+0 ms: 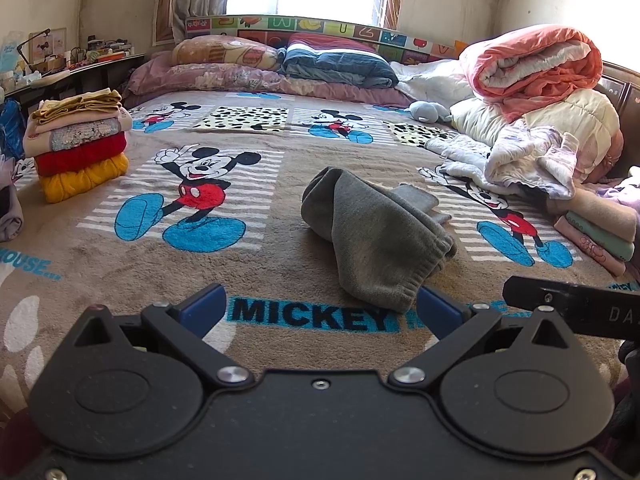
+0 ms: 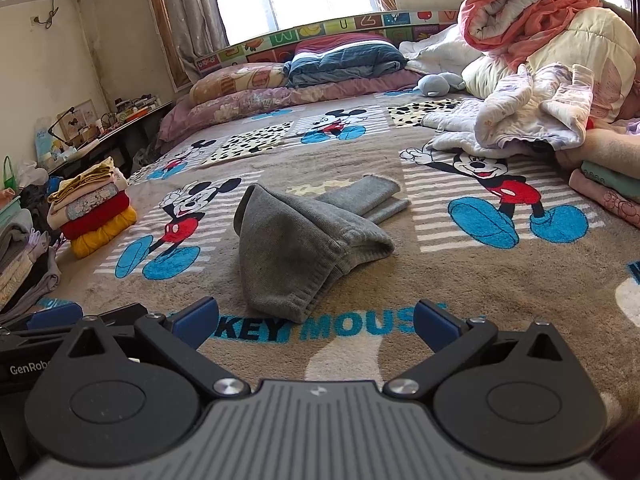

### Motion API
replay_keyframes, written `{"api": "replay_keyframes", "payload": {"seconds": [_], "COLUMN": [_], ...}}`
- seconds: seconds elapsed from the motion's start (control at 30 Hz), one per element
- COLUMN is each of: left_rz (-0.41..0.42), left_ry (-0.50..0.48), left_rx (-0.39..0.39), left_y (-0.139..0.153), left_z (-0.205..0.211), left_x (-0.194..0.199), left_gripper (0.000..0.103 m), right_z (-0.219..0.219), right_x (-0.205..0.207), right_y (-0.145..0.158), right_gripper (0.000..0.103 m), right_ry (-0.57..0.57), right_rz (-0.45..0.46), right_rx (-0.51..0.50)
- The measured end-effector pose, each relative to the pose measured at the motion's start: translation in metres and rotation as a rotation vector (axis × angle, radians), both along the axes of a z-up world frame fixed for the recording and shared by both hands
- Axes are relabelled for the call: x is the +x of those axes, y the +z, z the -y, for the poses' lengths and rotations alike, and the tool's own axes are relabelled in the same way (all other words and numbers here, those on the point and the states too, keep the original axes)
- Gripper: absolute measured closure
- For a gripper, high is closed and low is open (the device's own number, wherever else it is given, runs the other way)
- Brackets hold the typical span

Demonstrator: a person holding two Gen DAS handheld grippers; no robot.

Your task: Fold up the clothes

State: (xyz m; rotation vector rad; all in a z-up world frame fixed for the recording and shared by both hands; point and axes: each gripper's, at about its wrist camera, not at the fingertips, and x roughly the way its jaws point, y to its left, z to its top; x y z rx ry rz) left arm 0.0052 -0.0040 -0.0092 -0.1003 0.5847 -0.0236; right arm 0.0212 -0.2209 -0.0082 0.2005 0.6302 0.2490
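A grey knitted garment lies bunched on the Mickey Mouse bed blanket; its ribbed hem points toward me. It also shows in the right wrist view, with a flat folded part behind it. My left gripper is open and empty, low over the blanket, its right blue pad beside the hem. My right gripper is open and empty, just short of the hem. The right gripper's body shows at the left view's right edge.
A stack of folded clothes stands at the bed's left edge, also in the right wrist view. Unfolded pale clothes and rolled quilts pile at the right. Folded items lie beside them. Pillows line the headboard.
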Motion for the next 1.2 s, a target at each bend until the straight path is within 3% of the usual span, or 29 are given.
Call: {"api": "replay_keyframes", "payload": {"seconds": [0.4,0.83,1.1,1.2], "left_rz": [-0.008,-0.011,0.052,0.040], "left_ry": [0.005,0.012,-0.013,-0.057], "left_rx": [-0.004,-0.055,-0.027,0.051], "left_y": [-0.002,-0.013,-0.024,-0.029], "left_z": [0.000,-0.001,0.009,0.023], "left_x": [0.002,0.009,0.014,0.020], "left_gripper": [0.000,0.000,0.000,0.000], "right_z": [0.003,0.020,0.039,0.053], "right_x": [0.002,0.010,0.022,0.028], "right_y": [-0.004,-0.021,-0.045,-0.055], "right_gripper": [0.000,0.000,0.000,0.000], "right_ry": [0.004,0.037,0.041,0.033], "right_rz": [-0.012,0.045,0.083,0.115], "right_rx": [0.016,0.180,0.304,0.358]}}
